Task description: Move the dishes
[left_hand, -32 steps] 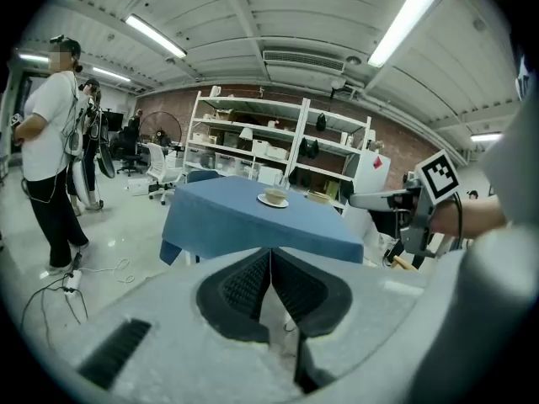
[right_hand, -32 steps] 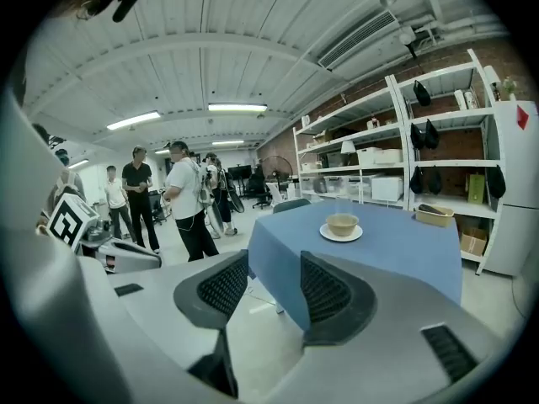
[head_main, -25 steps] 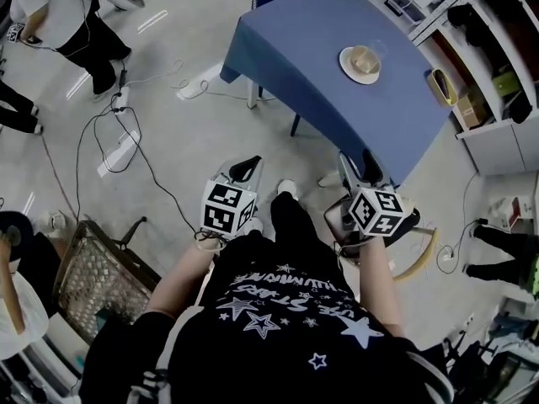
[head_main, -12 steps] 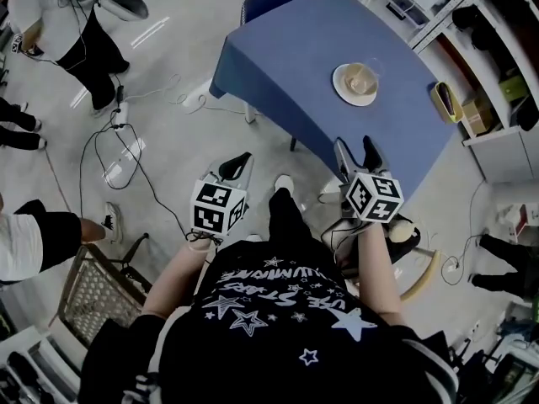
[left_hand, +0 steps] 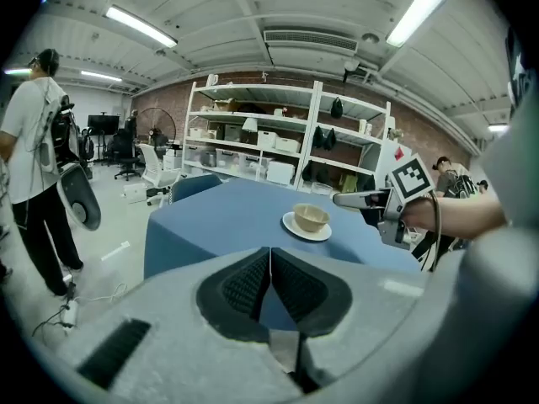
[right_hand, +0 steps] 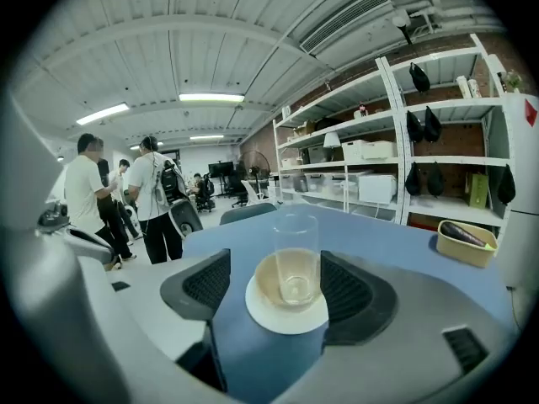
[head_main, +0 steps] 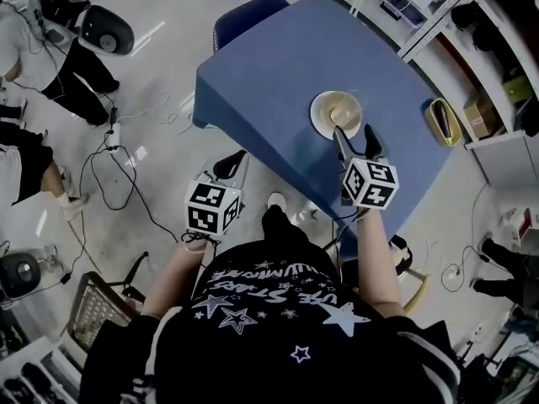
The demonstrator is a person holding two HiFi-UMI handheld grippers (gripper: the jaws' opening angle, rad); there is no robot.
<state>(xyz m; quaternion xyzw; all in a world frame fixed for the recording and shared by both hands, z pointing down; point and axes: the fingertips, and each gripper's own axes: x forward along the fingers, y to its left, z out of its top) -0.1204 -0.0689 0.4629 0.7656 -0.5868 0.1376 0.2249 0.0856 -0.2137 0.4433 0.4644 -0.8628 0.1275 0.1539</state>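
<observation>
A tan bowl (head_main: 340,106) sits on a white plate (head_main: 321,117) on the blue table (head_main: 269,74). My right gripper (head_main: 354,139) is open over the table, its tips just short of the plate's near rim. In the right gripper view the open gripper (right_hand: 282,293) frames the bowl (right_hand: 271,283), the plate (right_hand: 286,316) and a clear glass (right_hand: 296,234) that overlaps the bowl. My left gripper (head_main: 238,158) hangs over the floor beside the table's near edge. Its pads (left_hand: 253,284) are pressed together, holding nothing. It sees the bowl (left_hand: 310,218) and the right gripper (left_hand: 364,199).
A yellow tray (head_main: 442,120) lies near the table's right edge. A blue chair (head_main: 244,11) stands at the far corner and shelves (head_main: 497,49) line the right side. Cables (head_main: 126,167) cross the floor, people stand at the left, and a wire basket (head_main: 101,310) is behind me.
I have stepped closer to the table. The right gripper moved forward from beyond the table's edge to the plate. The left gripper came up beside the table's near edge.
</observation>
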